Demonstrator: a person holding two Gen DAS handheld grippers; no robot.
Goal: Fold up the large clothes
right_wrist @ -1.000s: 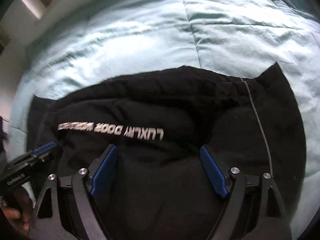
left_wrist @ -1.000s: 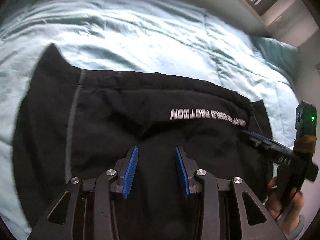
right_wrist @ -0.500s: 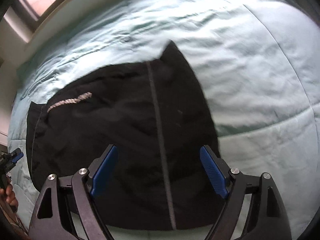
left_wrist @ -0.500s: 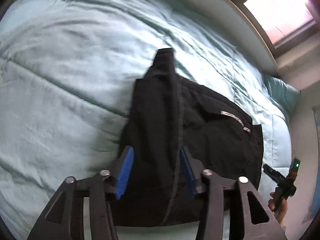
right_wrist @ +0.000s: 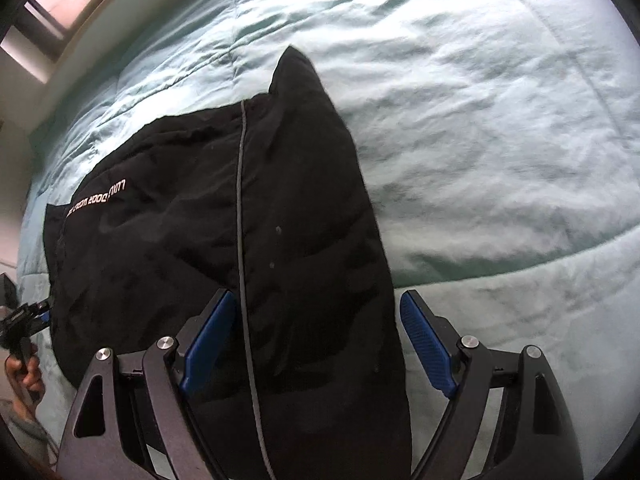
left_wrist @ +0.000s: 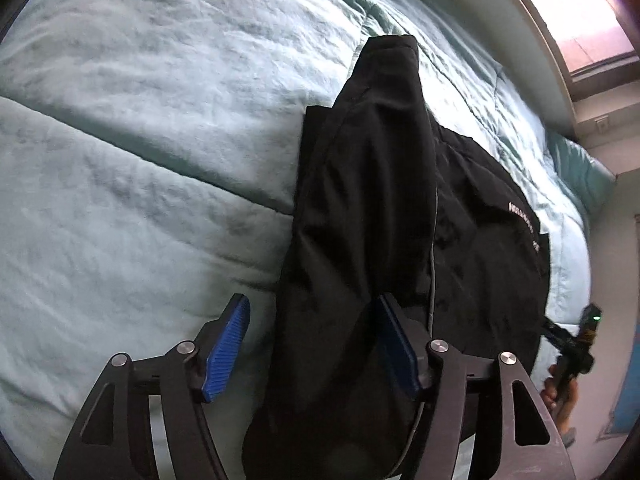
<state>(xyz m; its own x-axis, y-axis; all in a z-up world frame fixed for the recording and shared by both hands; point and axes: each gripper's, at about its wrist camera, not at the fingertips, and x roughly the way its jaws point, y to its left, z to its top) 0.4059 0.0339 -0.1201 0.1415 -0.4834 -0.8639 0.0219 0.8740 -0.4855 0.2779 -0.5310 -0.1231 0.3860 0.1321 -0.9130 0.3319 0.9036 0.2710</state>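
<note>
A black garment (left_wrist: 380, 200) with white lettering (left_wrist: 524, 224) lies spread on a teal comforter (left_wrist: 140, 140). My left gripper (left_wrist: 312, 350) hovers over its left end. Its jaws are opening: one blue pad is over the comforter, the other over the cloth, and neither presses on it. My right gripper (right_wrist: 318, 344) stands open over the garment's (right_wrist: 280, 200) right end, straddling the strip outside the grey piping (right_wrist: 240, 200). Each gripper shows small in the other's view: the right gripper (left_wrist: 572, 344) and the left gripper (right_wrist: 24, 316), both hand-held.
The comforter (right_wrist: 500, 140) stretches wide beyond both ends of the garment. A teal pillow (left_wrist: 576, 168) lies at the bed's far corner. A window (left_wrist: 580, 20) and a pale wall stand behind the bed. A hand (right_wrist: 20, 372) is at the near edge.
Both grippers have moved apart from the garment's lettered middle to its opposite ends and sunk a little. The left jaws have widened; the right jaws stay as wide as before.
</note>
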